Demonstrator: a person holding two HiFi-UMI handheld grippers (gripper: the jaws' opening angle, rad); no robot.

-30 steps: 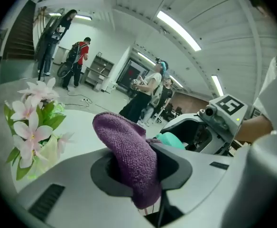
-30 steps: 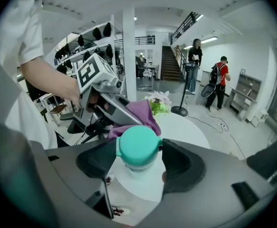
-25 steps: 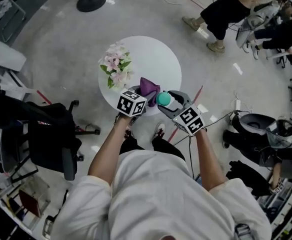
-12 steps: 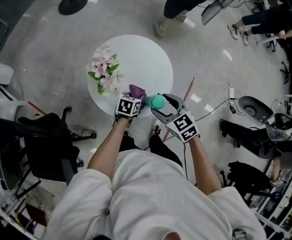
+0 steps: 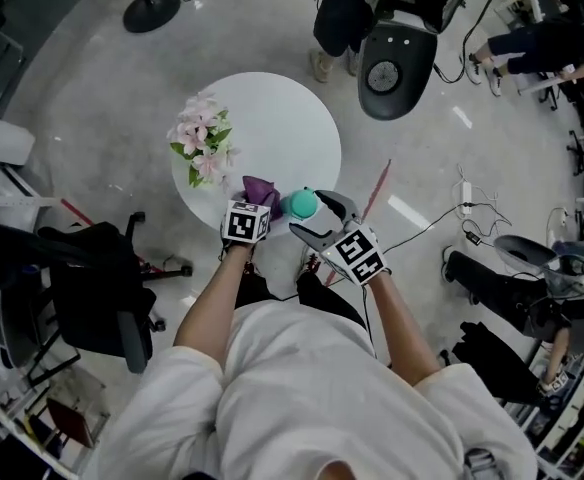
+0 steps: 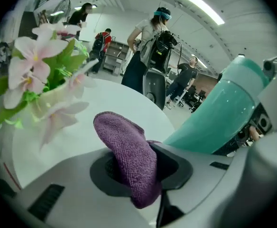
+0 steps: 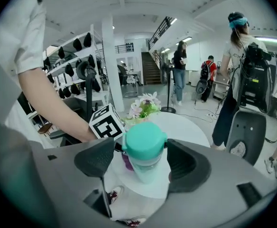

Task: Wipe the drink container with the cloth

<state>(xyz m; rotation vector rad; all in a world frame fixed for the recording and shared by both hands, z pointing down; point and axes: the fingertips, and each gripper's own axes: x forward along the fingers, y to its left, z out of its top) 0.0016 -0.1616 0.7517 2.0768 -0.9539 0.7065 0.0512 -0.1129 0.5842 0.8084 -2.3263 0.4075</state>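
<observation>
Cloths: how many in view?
1: a purple cloth pinched in the left gripper, at the white table's near edge, beside the teal bottle. No other shows.

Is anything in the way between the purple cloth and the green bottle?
Nothing visible. The cloth, pinched in the left gripper, has only open space between it and the bottle beside it.

head view looks steeply down from above the round table (image 5: 282, 118); each gripper view sits low and close (facing across it), sharing the bottle (image 7: 143, 151) and flowers (image 6: 34, 56).
</observation>
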